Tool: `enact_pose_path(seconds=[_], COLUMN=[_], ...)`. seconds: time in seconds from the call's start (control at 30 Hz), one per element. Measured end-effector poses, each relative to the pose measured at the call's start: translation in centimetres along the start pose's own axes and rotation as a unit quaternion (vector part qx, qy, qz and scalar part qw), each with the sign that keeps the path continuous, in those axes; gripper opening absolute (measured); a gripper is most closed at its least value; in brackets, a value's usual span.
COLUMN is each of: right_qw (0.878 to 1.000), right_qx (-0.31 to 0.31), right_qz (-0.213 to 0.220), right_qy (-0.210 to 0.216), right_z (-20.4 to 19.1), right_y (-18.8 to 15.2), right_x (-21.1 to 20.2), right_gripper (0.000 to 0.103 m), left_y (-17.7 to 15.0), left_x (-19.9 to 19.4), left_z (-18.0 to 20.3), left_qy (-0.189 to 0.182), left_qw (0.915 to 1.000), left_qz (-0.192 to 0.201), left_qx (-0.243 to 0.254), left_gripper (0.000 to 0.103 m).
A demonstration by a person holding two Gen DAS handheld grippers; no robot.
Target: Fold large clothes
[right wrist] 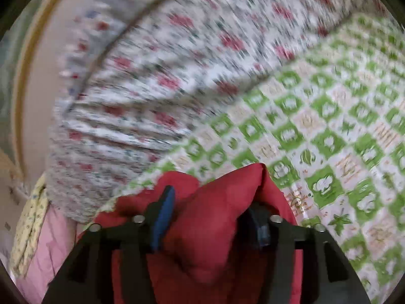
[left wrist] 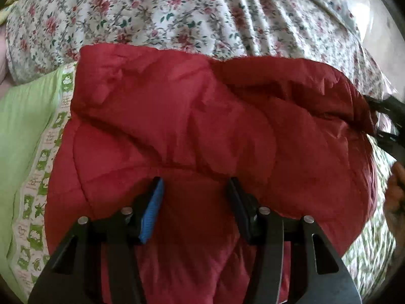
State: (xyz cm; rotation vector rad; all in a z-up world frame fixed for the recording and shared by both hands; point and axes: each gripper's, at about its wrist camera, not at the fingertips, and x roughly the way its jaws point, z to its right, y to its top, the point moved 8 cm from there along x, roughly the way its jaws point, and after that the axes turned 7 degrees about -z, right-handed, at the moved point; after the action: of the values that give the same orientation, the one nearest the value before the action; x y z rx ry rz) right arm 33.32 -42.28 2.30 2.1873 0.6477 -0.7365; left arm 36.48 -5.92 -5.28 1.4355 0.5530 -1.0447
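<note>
Left to right: the left gripper (left wrist: 195,197) hovers over the red padded jacket (left wrist: 202,126), fingers apart with nothing pinched. The jacket lies folded on the green-patterned bedspread (left wrist: 25,131), the floral quilt (left wrist: 152,12) beyond. The right gripper (right wrist: 212,217) stands wide around a raised fold of jacket; whether its pads press it cannot be told. A fold appears just laid; next calls for fresh holds on an edge.
</note>
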Motion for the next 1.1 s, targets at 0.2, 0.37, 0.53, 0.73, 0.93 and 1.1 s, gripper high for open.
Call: enact_pose_path(seconds=[0.2, 0.37, 0.53, 0.73, 0.93, 1.1], right_qw=[0.988, 0.954, 0.957, 0.964, 0.968, 0.968], right_qx=[-0.148, -0.259, -0.229, -0.19, -0.173, -0.172], right_qz=[-0.036, -0.132, -0.14, -0.15, -0.152, -0.15], right_qy=[-0.005, -0.071, -0.114, -0.109, -0.102, -0.108], right_z=[-6.2, -8.4, -5.0, -3.2, -2.7, -2.8], right_y=[-4.9, -9.3, -7.7, -6.5, -6.0, -5.9], right_x=[-0.6, 5.8, 9.1, 10.9, 12.8, 13.3], right_gripper=[0.077, 0.075, 0.075, 0.075, 0.076, 0.077], left_y=[0.6, 0.0, 0.6, 1.2, 2.3, 2.6], left_x=[0.6, -0.1, -1.9, 1.0, 3.9, 4.6], left_z=[0.3, 0.3, -2.2, -5.8, -6.9, -6.8], left_qy=[0.022, 0.017, 0.002, 0.035, 0.044, 0.053], left_qw=[0.9997, 0.9998, 0.9996, 0.9983, 0.9968, 0.9966], left_qz=[0.005, -0.003, 0.02, -0.002, -0.019, -0.027], left_qx=[0.006, 0.007, -0.019, -0.047, -0.063, -0.057], left_gripper=[0.052, 0.052, 0.047, 0.043, 0.043, 0.043])
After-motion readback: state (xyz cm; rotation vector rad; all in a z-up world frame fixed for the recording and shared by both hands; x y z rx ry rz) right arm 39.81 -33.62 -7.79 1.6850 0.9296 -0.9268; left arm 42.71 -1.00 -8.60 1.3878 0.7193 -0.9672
